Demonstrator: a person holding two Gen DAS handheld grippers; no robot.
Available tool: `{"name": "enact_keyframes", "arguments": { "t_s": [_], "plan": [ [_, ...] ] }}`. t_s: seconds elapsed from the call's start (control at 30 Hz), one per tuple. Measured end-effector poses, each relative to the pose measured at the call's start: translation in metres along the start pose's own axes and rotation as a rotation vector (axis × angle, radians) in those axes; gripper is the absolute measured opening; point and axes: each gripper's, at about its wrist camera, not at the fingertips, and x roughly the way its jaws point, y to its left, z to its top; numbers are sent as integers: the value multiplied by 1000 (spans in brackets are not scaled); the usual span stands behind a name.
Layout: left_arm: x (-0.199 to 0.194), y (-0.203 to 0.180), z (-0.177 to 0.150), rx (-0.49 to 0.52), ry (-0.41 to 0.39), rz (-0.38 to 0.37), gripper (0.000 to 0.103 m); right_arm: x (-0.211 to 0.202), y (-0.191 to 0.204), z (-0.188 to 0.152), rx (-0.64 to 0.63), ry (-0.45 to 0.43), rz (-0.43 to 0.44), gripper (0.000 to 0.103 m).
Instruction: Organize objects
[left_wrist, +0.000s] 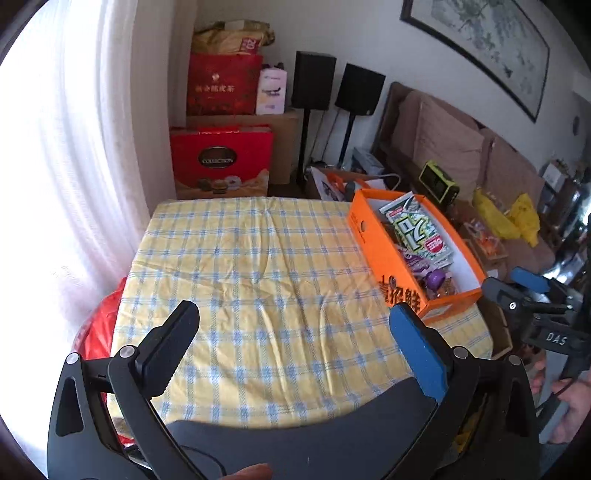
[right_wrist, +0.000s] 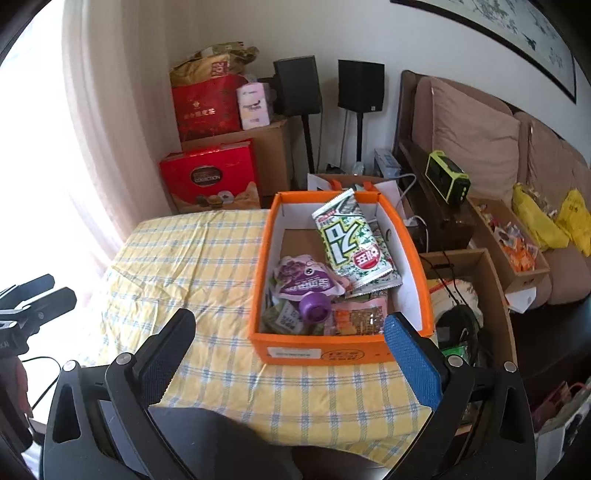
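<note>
Living room, tabletop (left_wrist: 258, 266) under a yellow checked cloth. One orange box (right_wrist: 328, 352) sits at its right side, long axis running away from the tongs, holding several snack packets: one big green-white packet (right_wrist: 354, 243), one purple pouch (right_wrist: 306, 278). Right tongs (right_wrist: 288, 354) wide, empty, nearer the box; left tongs (left_wrist: 295, 339) wide, empty, box to their right.

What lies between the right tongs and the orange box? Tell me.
Only bare checked tablecloth. In the right wrist view, the open right tongs hover just short of the orange box of snack packets, with nothing on the cloth between them.
</note>
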Motion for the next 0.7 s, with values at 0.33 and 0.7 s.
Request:
{"name": "enact_keyframes", "arguments": {
  "t_s": [0.33, 0.7],
  "plan": [
    [-16, 0, -23, 2, 22, 79, 103, -21, 22, -12, -32, -22, 8, 103],
    [-42, 1, -38, -30, -11, 53, 103, -35, 37, -29, -53, -29, -8, 103]
  ]
}}
